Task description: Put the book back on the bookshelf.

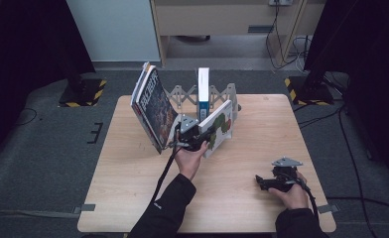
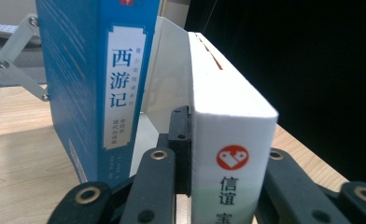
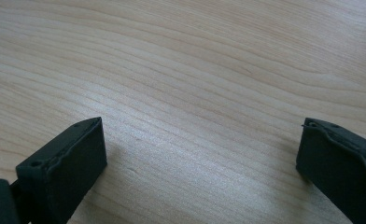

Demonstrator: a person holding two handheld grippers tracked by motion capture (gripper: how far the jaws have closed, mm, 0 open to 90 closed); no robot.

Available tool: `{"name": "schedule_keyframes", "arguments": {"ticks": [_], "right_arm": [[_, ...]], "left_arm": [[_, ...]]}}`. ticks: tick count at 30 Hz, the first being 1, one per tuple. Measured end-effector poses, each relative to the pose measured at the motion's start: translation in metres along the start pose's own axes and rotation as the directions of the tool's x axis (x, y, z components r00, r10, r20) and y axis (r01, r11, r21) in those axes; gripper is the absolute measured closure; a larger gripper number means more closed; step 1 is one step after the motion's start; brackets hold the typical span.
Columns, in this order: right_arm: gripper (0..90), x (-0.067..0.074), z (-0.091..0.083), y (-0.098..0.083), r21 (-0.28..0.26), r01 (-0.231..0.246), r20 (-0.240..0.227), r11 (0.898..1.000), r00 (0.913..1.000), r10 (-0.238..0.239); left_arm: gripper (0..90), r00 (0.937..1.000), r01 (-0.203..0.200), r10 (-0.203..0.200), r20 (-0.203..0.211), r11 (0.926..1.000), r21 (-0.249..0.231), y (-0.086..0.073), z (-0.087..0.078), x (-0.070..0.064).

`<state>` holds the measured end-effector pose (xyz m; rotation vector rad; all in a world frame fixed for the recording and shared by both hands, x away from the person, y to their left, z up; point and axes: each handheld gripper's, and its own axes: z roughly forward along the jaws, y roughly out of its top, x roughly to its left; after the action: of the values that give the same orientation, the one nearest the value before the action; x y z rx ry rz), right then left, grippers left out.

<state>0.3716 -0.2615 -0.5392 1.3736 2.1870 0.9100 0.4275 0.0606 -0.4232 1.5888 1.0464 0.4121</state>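
— What's the left gripper [image 1: 205,136] got?

— Its jaws are clamped on the spine of a white book [image 2: 228,140], one either side. The book leans tilted at the rack [image 1: 202,96], mid-table, just beside an upright blue book [image 2: 95,84].

— Any writing?

— The blue spine reads 西游记. The white one has a red round logo, then 信谊 beneath.

— And the right gripper [image 1: 267,182]?

— Resting low over the bare table [image 3: 195,70], jaws wide apart, holding nothing. Dark-covered books [image 1: 153,106] lean at the rack's left.
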Motion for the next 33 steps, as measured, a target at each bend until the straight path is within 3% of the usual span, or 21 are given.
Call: {"name": "schedule_keyframes", "arguments": {"ticks": [14, 18, 22, 33], "right_arm": [[1.8, 0.000, 0.000, 0.000, 0.000, 0.000, 0.000, 1.000, 1.0000, 0.000], [1.8, 0.000, 0.000, 0.000, 0.000, 0.000, 0.000, 1.000, 1.0000, 0.000], [1.8, 0.000, 0.000, 0.000, 0.000, 0.000, 0.000, 1.000, 1.0000, 0.000], [1.8, 0.000, 0.000, 0.000, 0.000, 0.000, 0.000, 1.000, 1.0000, 0.000]], "left_arm": [[75.0, 0.9984, -0.004, 0.004, -0.056, 1.0000, 0.001, -0.010, 0.019, 0.003], [75.0, 0.9958, -0.036, 0.037, -0.083, 0.9993, 0.010, -0.015, 0.025, -0.001], [75.0, 0.9971, -0.017, 0.018, -0.074, 0.9997, 0.015, -0.020, 0.031, -0.001], [74.9, 0.9942, -0.026, 0.030, -0.104, 0.9991, 0.033, -0.032, 0.040, 0.003]]}}
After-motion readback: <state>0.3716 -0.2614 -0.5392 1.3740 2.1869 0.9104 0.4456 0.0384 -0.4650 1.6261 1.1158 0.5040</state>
